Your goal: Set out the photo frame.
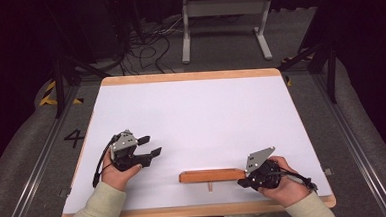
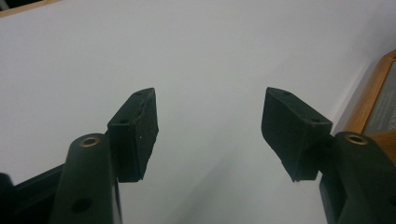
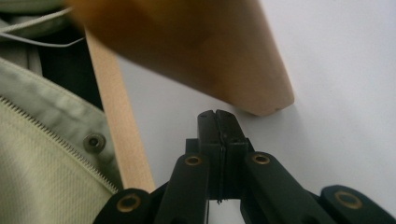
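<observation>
A: Any writing I can read?

B: A painted "4" (image 1: 74, 138) on the floor left of the table (image 1: 191, 108).

A: The wooden bar (image 1: 212, 175)?

B: Near the front edge, long axis left to right. My right gripper (image 1: 244, 178), pressed together, sits at its right end; my left gripper (image 1: 149, 146) is spread apart, nothing between.

- The table (image 1: 191, 113) has a white top with a wooden rim on all sides.
- A grey metal frame (image 1: 225, 16) stands on the floor beyond the table's far edge.
- Black cables (image 1: 147, 46) lie tangled on the floor, off the far left corner.
- A painted "4" (image 1: 74, 138) marks the floor by the left edge.
- Yellow-black tape (image 1: 47, 94) lies near the far left corner.
</observation>
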The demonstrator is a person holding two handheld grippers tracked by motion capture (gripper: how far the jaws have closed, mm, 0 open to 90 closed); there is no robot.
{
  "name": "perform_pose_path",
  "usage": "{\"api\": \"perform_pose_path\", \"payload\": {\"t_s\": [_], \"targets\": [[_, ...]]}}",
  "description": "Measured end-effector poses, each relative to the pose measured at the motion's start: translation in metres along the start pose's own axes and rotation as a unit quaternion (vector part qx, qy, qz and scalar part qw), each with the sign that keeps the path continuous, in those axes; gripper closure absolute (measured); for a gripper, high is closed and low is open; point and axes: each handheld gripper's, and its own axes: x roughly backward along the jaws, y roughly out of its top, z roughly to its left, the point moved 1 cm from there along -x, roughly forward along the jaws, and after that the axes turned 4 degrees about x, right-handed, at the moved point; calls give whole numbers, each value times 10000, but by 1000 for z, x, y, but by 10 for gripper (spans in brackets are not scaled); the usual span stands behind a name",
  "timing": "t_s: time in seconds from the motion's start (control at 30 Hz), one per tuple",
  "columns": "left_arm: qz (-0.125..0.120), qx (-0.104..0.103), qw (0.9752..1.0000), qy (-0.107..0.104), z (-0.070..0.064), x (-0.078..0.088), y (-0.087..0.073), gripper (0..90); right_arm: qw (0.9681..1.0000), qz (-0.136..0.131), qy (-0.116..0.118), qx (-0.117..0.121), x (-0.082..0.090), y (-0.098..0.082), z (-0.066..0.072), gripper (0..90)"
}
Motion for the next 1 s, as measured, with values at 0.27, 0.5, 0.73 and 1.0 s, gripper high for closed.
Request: {"api": "perform_pose_path", "payload": {"t_s": [0.27,0.5,0.73,1.0], "targets": [[17,-28,10000,15,0,0,-1,369,9988,-266,-71,-399,-6,-1,-12,900],[21,10,10000,58,0,4,-4,368,9960,-516,-214,-691,-10,3,-33,900],[2,51,10000,66,2,6,-6,366,9927,-767,-234,-899,-12,15,-51,900],[11,49,10000,43,2,4,-6,366,9906,-887,-365,-978,-18,37,-67,900]]}}
